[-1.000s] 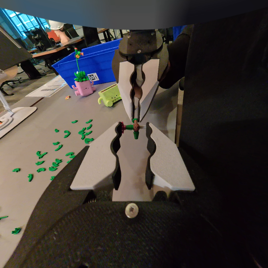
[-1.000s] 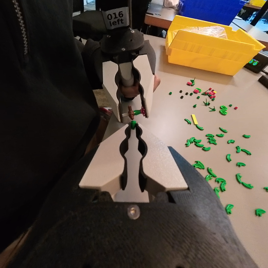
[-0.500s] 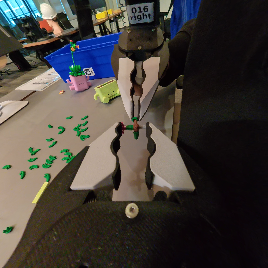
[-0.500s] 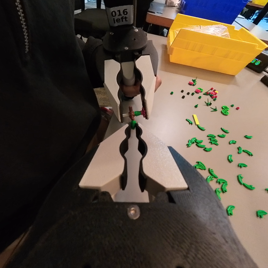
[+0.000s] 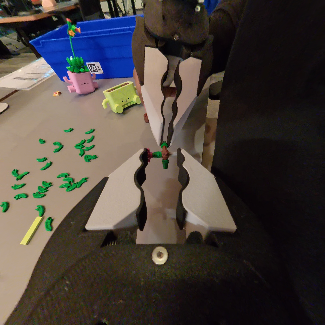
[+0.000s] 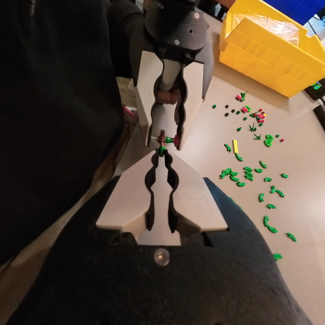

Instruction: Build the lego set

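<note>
My left gripper [image 5: 162,154] is shut on a small flower stem: a magenta flower [image 5: 149,154], a green cone and a brown connector [image 5: 164,154] span the gap between its fingertips. Another green cone [image 5: 165,164] hangs from the connector. My right gripper [image 6: 161,152] is shut on a small green cone [image 6: 161,151] and holds it against a peg of the brown connector [image 6: 161,139]. In the left wrist view the right gripper [image 5: 164,145] comes down from above, tip to tip with the left one. Both are above the table's near edge.
A pink pot with a tall flower [image 5: 80,84], a lime pot on its side [image 5: 123,100] and a blue bin [image 5: 98,49] stand at the back. Green leaf pieces [image 5: 70,184] and a yellow strip [image 5: 31,230] lie loose. A yellow bin [image 6: 272,52] and red-green parts [image 6: 255,116] are to the right. My two grippers' fingertips are within a few centimetres of each other.
Both grippers have shifted together, so the background has moved in both views. The green cone now touches the connector's peg. Both grips are unchanged.
</note>
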Action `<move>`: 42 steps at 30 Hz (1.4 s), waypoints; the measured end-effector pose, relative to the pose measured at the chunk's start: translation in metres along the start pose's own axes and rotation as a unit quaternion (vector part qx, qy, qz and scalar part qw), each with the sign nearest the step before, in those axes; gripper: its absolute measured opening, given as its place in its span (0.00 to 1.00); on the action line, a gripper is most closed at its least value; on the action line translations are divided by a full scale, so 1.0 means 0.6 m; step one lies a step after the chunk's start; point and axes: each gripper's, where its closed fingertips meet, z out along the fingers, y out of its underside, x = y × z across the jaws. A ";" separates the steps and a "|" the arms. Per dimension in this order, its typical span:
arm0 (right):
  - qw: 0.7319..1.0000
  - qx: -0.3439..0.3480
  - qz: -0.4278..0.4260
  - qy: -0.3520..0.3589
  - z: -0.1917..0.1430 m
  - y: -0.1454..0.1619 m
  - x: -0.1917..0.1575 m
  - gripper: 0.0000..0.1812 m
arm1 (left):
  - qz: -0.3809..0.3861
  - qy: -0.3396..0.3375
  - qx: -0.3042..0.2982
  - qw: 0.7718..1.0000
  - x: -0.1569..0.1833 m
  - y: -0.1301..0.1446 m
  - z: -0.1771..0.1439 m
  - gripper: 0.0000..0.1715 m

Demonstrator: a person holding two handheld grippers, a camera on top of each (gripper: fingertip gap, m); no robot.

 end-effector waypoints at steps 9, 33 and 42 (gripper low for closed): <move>0.993 -0.102 -0.052 -0.018 0.010 0.030 -0.011 0.02 | 0.005 -0.007 -0.066 0.998 0.004 0.028 0.019 0.18; 0.996 -0.061 0.012 -0.067 0.006 0.015 -0.011 0.02 | -0.021 0.013 -0.037 0.999 0.007 0.015 0.015 0.18; 0.987 -0.027 0.133 0.084 -0.009 0.023 0.062 0.20 | 0.000 -0.105 -0.019 0.994 -0.055 0.008 0.001 0.18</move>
